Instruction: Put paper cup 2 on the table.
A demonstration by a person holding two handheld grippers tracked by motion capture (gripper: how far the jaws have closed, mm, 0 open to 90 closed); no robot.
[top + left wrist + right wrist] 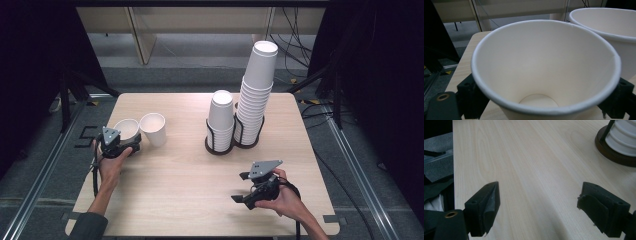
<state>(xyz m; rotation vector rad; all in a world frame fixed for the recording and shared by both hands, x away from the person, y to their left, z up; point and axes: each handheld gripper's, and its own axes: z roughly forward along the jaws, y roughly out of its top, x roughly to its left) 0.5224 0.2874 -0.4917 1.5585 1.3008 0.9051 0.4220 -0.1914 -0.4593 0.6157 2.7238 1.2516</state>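
Observation:
A white paper cup (126,129) stands upright near the table's left edge, its open mouth (544,65) close up in the left gripper view. My left gripper (127,141) is shut on it, a black jaw pressed against each side of its wall. A second white cup (153,128) stands just to its right, rim (609,27) almost touching. My right gripper (240,187) hovers low over the front right of the table, open, with bare wood between its jaws (539,202).
Two stacks of white cups stand in dark wire holders at the back middle: a short stack (221,117) and a tall, leaning stack (256,90). A holder's base (614,152) lies ahead and to the right of the right gripper. The wooden table (190,175) ends near both hands.

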